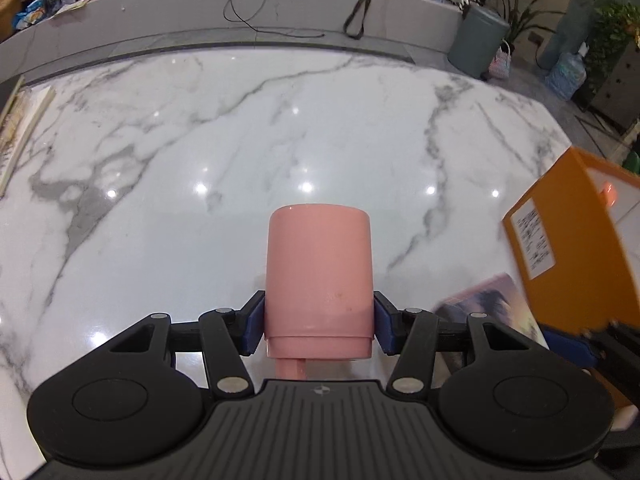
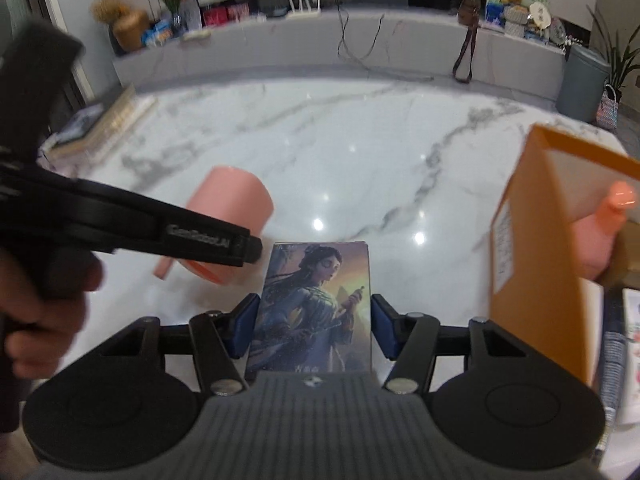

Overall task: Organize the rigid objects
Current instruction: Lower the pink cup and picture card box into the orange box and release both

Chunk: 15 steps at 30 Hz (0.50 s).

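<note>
My left gripper [image 1: 319, 326] is shut on a pink cup [image 1: 319, 272], held on its side with its base toward the camera, above the marble table [image 1: 240, 128]. The cup also shows in the right wrist view [image 2: 230, 204], with the left gripper's black body in front of it. My right gripper [image 2: 312, 326] is shut on a picture box with a painted woman on it [image 2: 314, 308]. That box shows in the left wrist view [image 1: 496, 308] at the lower right.
An open orange cardboard box [image 2: 536, 248] stands at the right, with a pink object [image 2: 612, 208] inside; it also shows in the left wrist view [image 1: 572, 240]. Books [image 2: 108, 120] lie at the table's far left. A grey bin [image 1: 476, 44] stands beyond the table.
</note>
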Motion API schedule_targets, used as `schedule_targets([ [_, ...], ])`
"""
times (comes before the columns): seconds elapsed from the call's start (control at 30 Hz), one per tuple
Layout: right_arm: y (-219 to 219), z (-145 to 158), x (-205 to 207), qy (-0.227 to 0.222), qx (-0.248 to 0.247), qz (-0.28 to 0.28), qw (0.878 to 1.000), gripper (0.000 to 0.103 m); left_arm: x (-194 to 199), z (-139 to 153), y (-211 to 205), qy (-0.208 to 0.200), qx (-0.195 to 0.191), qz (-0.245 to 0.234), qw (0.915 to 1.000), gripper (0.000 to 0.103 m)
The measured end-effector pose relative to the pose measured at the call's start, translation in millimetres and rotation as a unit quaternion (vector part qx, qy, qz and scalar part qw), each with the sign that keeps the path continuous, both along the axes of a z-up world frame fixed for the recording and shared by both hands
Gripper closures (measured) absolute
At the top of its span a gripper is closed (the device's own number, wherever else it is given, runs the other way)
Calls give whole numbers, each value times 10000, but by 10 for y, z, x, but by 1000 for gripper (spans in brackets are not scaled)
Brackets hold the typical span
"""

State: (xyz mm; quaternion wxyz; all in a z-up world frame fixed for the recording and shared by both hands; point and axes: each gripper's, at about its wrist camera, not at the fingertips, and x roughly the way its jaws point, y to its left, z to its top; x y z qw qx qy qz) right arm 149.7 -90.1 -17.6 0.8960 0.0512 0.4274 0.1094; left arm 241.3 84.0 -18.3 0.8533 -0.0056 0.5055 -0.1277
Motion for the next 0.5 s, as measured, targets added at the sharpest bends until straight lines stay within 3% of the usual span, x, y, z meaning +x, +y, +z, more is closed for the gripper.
schedule_targets([
  [0.07,-139,146,-119,-100,354,-81,9993,44,-64,163,4,-110,-340,61,9993,42],
  [0.17,-285,369,-308,-431,487,-93,9978,44,-196,436,-52,-339,-787,88,9963,42],
  [0.3,-576,622,-467,-742,528,-201,9956,44,-432,714,-339,-582,-938,-138,9938,42],
  [0.5,-1229,805,-653,-982,130,-493,9939,44,-679,852,-1071,-429,-1138,-737,9898,42],
])
